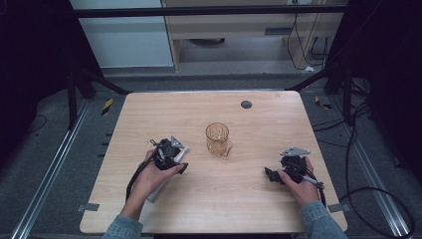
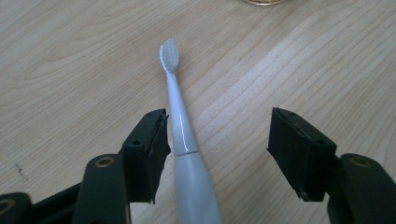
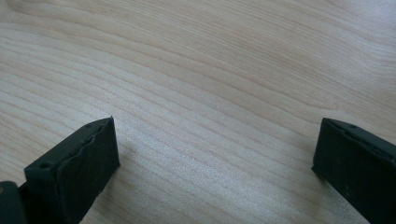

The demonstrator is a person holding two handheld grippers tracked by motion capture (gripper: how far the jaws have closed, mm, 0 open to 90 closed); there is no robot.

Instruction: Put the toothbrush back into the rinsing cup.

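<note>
Left claw [image 2: 217, 154] apart, straddling a white electric toothbrush [image 2: 180, 135] that lies flat on the table [image 2: 70, 56]. One pad close against the handle's side, perhaps just touching; the other well clear, so nothing clamped yet. Right claw [image 3: 215, 158] also apart, holding nothing — bare wood between its jaws, parked near the table's right front corner.

Toothbrush placed at the left front of the table, under the left hand [image 1: 149, 179], bristle head pointing away towards the amber glass cup [image 1: 218, 138] that stands near the middle. In the high view, mostly hidden beneath the hand, just a pale sliver either side.

Handling, as a judgement: light, stiff, no give along the shaft. Glossy plastic and a round, tapering body — likely slippery between flat pads, and prone to rolling or squirting sideways if pinched off-centre. Not fragile, though the thin neck and bristles make a poor place to squeeze.

Best hold: across the thicker handle just below the seam where the head joins, pads square to the long axis and low enough to catch the widest part. Centring the claw first, so both pads meet the handle together, should stop it being shoved across the table.

Cup thin-walled and easily tipped; worth a careful approach.
</note>
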